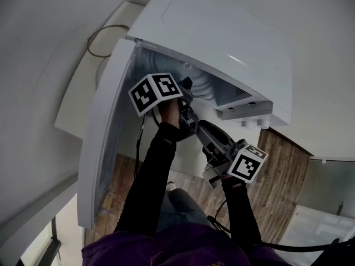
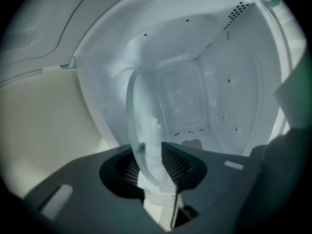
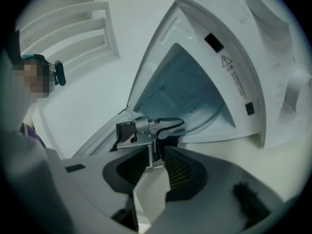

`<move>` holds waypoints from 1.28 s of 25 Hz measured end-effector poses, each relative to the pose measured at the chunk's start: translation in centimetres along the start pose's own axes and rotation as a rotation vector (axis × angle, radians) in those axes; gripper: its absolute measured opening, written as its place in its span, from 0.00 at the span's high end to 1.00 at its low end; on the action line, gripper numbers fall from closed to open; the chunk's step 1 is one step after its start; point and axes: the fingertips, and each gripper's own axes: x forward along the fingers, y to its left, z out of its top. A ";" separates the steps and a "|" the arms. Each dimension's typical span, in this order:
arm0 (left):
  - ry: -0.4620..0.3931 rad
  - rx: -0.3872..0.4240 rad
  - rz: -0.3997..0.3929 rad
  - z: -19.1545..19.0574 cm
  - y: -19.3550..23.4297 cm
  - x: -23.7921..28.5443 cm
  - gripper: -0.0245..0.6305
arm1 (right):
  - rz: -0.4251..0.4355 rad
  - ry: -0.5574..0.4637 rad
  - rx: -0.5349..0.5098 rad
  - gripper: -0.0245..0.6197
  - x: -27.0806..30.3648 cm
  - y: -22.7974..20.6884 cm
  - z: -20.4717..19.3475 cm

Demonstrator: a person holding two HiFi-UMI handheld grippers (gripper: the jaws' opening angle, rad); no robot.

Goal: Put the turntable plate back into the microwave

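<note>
The turntable plate (image 2: pixel 146 126) is inside the microwave (image 1: pixel 222 43), toward the front of the cavity and well short of the back wall (image 2: pixel 183 99). Only the left gripper view shows it: clear glass seen nearly edge-on, its lower rim dipping between the jaws of the left gripper (image 2: pixel 152 165). Those jaws stand parted, with the rim in the gap. The pads look slack around it rather than clamped, though the see-through glass makes contact hard to judge. The same view shows a patch of vent holes (image 2: pixel 239 11) in one upper corner of the cavity.

In the head view the plate is not visible. That view shows the left gripper reaching past the front edge of the cavity, and the door (image 1: pixel 105 143) swung wide on the person's left. A cable loop (image 1: pixel 102 40) lies behind the microwave, and a wooden floor (image 1: pixel 288 165) is below.

The right gripper (image 3: pixel 156 168) hangs outside, below and to the right of the opening. Its jaws are released and nothing is between them. Its view shows what the others do not: the microwave's front face, with a warning label (image 3: pixel 228 67) on the frame and dials (image 3: pixel 295 89) at the far right edge. It also shows part of the left gripper at the cavity mouth and a louvred panel (image 3: pixel 73 33) on the wall.
</note>
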 end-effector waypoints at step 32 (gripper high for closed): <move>0.330 0.349 0.252 -4.2 3.0 -0.9 0.66 | -0.030 -0.047 0.032 0.78 -2.1 -0.9 0.2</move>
